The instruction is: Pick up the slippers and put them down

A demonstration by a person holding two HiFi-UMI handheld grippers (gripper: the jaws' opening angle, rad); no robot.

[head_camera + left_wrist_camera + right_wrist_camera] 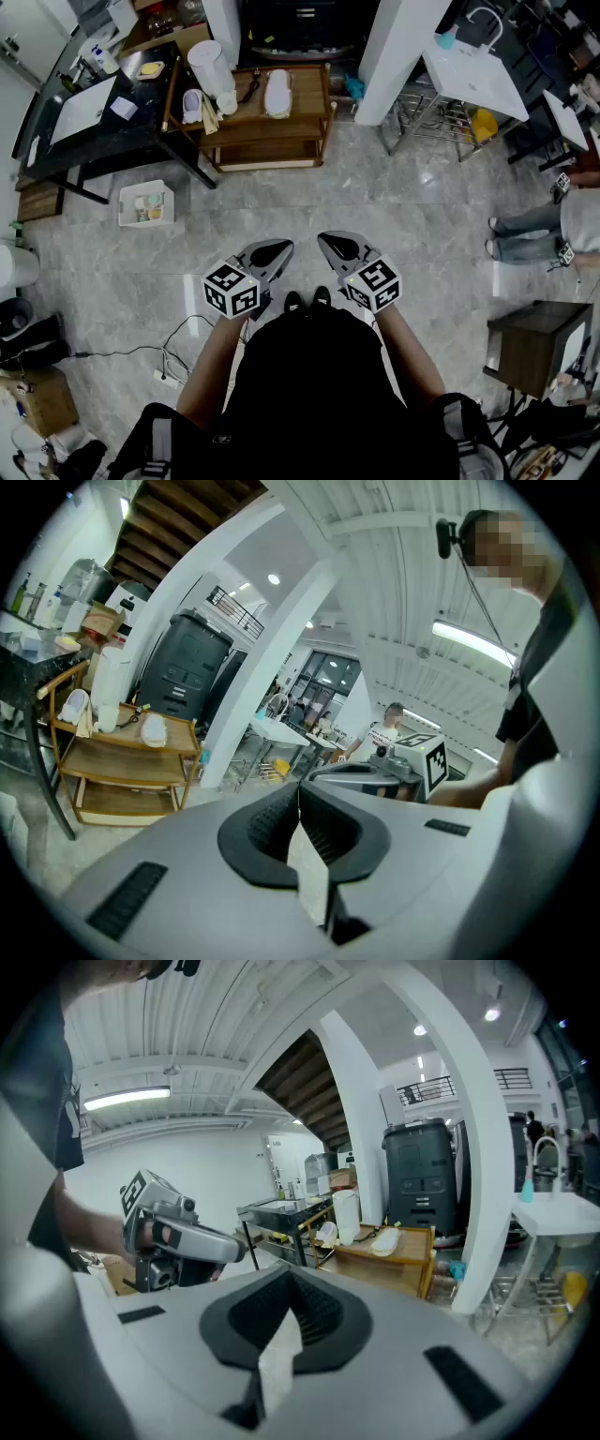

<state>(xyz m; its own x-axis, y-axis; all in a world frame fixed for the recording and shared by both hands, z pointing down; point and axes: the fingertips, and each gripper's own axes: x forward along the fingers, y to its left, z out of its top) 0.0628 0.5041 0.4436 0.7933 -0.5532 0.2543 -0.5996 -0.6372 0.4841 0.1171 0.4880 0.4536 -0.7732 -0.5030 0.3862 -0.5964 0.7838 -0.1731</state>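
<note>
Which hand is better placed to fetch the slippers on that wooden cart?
Left, marginally: the wooden cart holding the slippers stands ahead-left, nearer the left gripper than the right gripper; both shut, distant.

A grey marble floor (403,206) holds a wooden shelf cart (325,105) between a black table (141,133) and a white pillar (403,47), a white basket (123,206) near the table, and a loose cable (178,333).
</note>
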